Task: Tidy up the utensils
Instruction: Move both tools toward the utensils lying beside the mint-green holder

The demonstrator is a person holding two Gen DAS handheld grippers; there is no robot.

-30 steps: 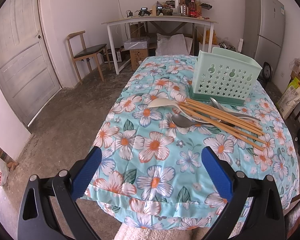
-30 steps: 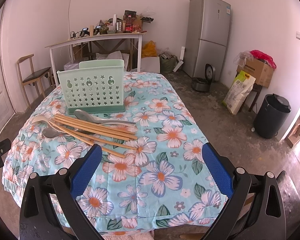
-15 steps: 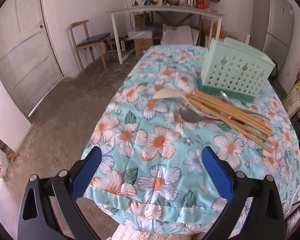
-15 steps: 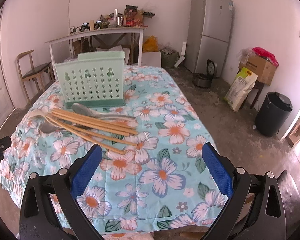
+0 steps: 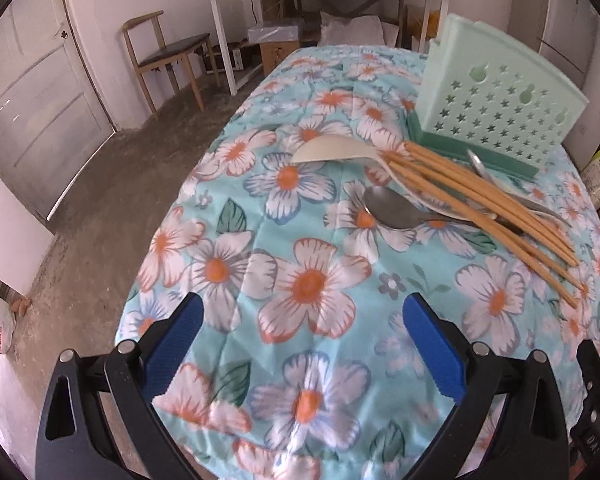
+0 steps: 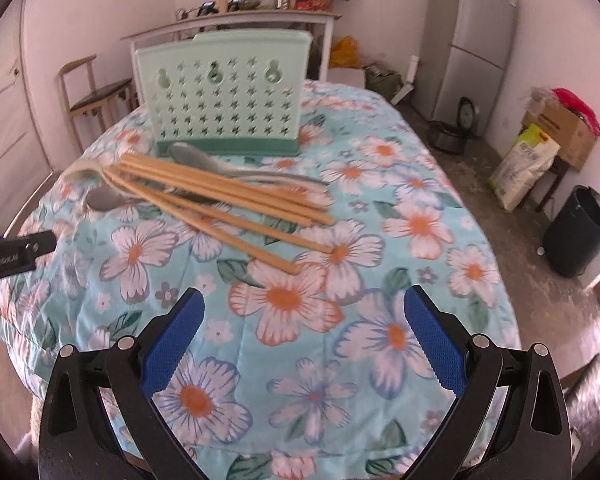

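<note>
Two sets of jaws stand apart and empty: left gripper [image 5: 302,338], right gripper [image 6: 304,336]. I judge this the approach step. Chopsticks [image 6: 220,196] and spoons [image 5: 392,210] lie ahead of both, before the holder [image 6: 224,92]. Next: descend, clamp one utensil.

Both open grippers have moved in over the near edge of the floral-clothed table [image 5: 228,280]. The left gripper [image 5: 303,344] now hangs above the cloth, and the right gripper [image 6: 304,344] has closed on the bundle of long wooden chopsticks [image 6: 228,204].
</note>
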